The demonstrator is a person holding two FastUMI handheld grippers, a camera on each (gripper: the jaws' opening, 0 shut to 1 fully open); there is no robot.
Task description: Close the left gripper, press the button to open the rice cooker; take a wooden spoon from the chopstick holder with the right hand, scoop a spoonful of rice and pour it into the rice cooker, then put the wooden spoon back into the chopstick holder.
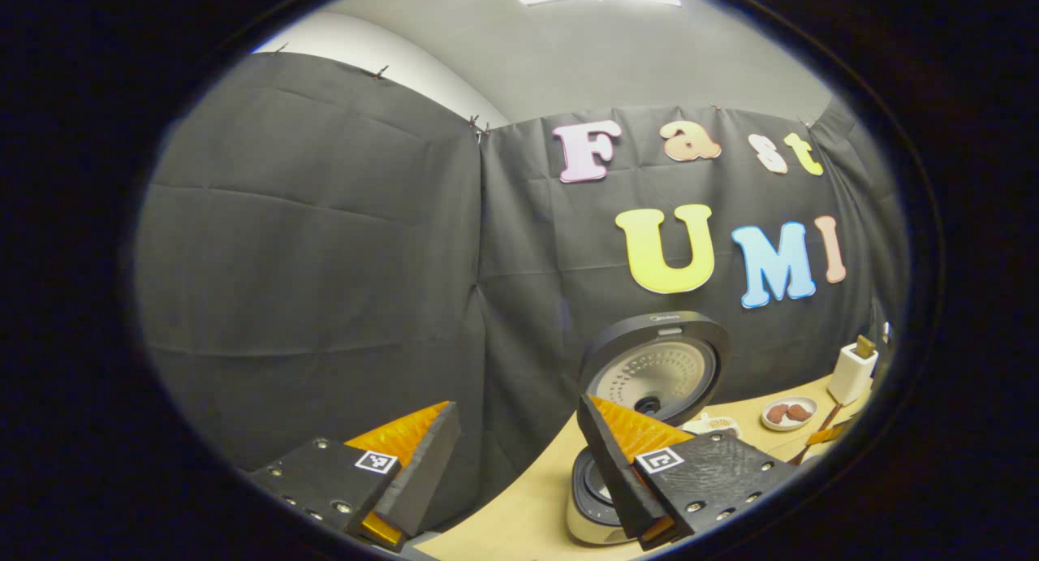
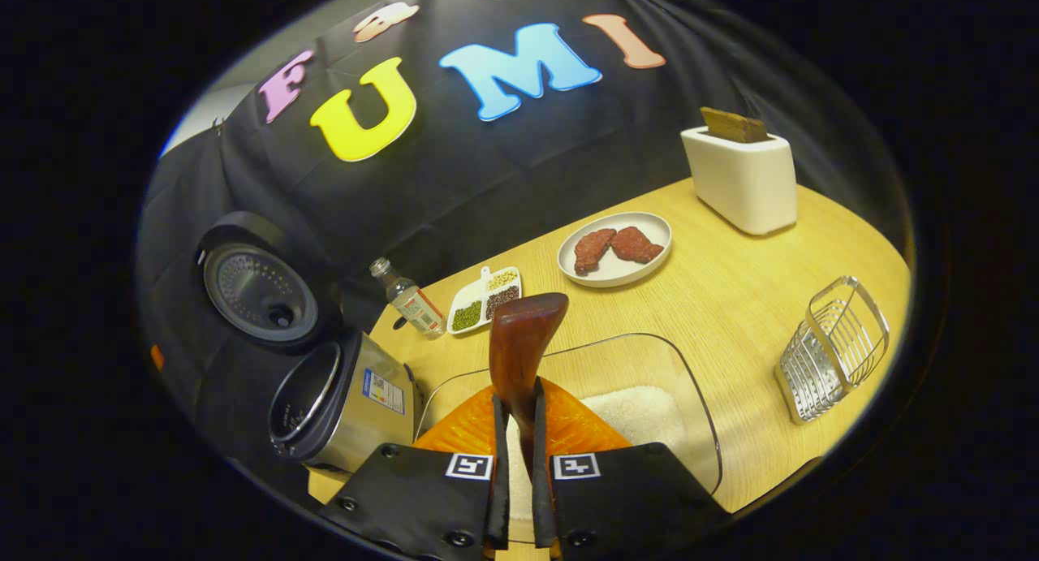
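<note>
The cooker (image 2: pixel 341 399) stands lid-up at the bench's left edge, so the scooping step is in hand. Right tongs (image 2: pixel 518 463) are clenched on the spoon (image 2: pixel 519 350) above the rice dish (image 2: pixel 649 399); left tongs (image 1: pixel 519 463) hang released. Next, likely dip the spoon into the rice (image 2: pixel 641 415).

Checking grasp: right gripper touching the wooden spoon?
Touching. Right gripper view: both fingers of the right gripper press the wooden spoon handle between them.

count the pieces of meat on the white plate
2. On the white plate in the right gripper view, one meat piece lies on its left half and the other meat piece right beside it, edges touching. None seems hidden.
</note>
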